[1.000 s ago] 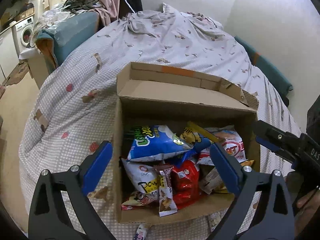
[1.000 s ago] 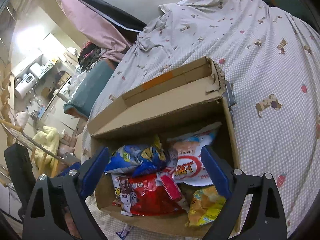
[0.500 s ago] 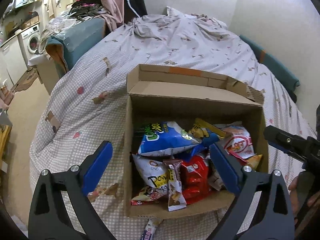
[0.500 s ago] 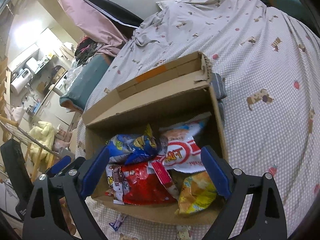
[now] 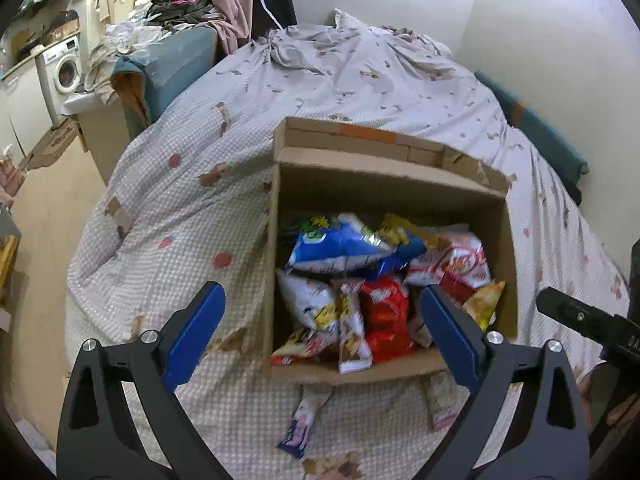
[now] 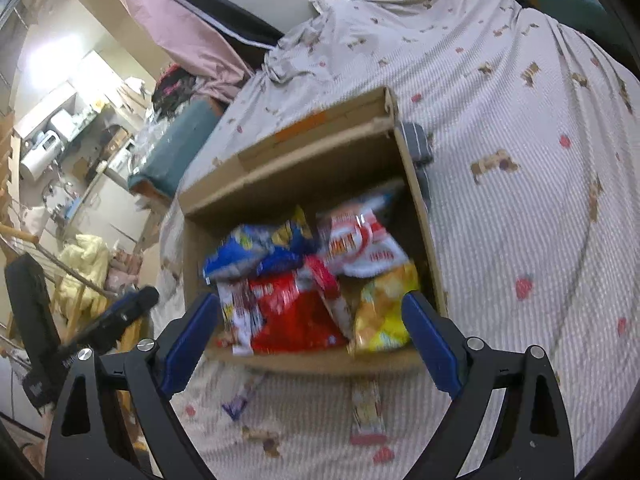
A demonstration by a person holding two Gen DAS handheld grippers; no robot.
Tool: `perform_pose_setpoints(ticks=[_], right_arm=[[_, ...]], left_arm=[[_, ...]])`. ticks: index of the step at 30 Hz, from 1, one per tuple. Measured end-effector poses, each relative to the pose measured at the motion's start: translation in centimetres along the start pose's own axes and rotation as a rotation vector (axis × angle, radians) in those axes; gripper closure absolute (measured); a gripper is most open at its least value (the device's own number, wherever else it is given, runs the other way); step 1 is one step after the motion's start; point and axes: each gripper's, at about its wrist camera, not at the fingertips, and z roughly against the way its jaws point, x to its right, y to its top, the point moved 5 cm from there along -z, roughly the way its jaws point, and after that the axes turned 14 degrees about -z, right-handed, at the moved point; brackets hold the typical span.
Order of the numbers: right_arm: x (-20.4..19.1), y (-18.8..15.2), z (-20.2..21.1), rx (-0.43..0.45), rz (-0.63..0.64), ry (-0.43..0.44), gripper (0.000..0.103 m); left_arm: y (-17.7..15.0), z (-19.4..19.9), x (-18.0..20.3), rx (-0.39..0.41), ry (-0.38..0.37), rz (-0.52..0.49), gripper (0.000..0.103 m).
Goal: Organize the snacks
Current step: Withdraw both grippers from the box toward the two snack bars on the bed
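Observation:
An open cardboard box [image 5: 392,184] [image 6: 304,160] sits on the bed, full of snack bags: a blue bag [image 5: 340,244] [image 6: 240,256], a red bag [image 5: 384,316] [image 6: 296,316], a white and red bag [image 5: 452,260] [image 6: 360,240] and a yellow bag [image 6: 380,312]. Two small snack bars lie on the blanket in front of the box [image 5: 304,420] [image 5: 440,400] [image 6: 368,408] [image 6: 240,396]. My left gripper [image 5: 320,332] is open and empty, above the box's near edge. My right gripper [image 6: 312,336] is open and empty too, and shows in the left wrist view [image 5: 580,316].
The bed carries a checked blanket [image 5: 180,216] [image 6: 520,200]. A teal cushion [image 5: 176,64] and piled clothes lie at the left. A washing machine [image 5: 64,68] stands far left. A wall [image 5: 540,40] runs along the right of the bed.
Both grippers have drawn back and up from the box, so the box looks smaller. The two snack bars on the blanket in front of it have come into view.

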Motion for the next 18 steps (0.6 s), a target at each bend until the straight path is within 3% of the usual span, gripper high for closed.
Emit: perform_pose_setpoints(ticks=[8, 18], right_arm=[[1.6, -4.6, 0.5, -0.077, -0.013, -0.051, 0.008], [6.7, -6.6, -3.6, -0.202, -0.070, -0.230, 0.009]], left_arm=[[-3.8, 1.3, -0.6, -0.056, -0.012, -0.010, 0.007], [-8.1, -0.1, -5.1, -0.156, 0.038, 0.075, 0.007]])
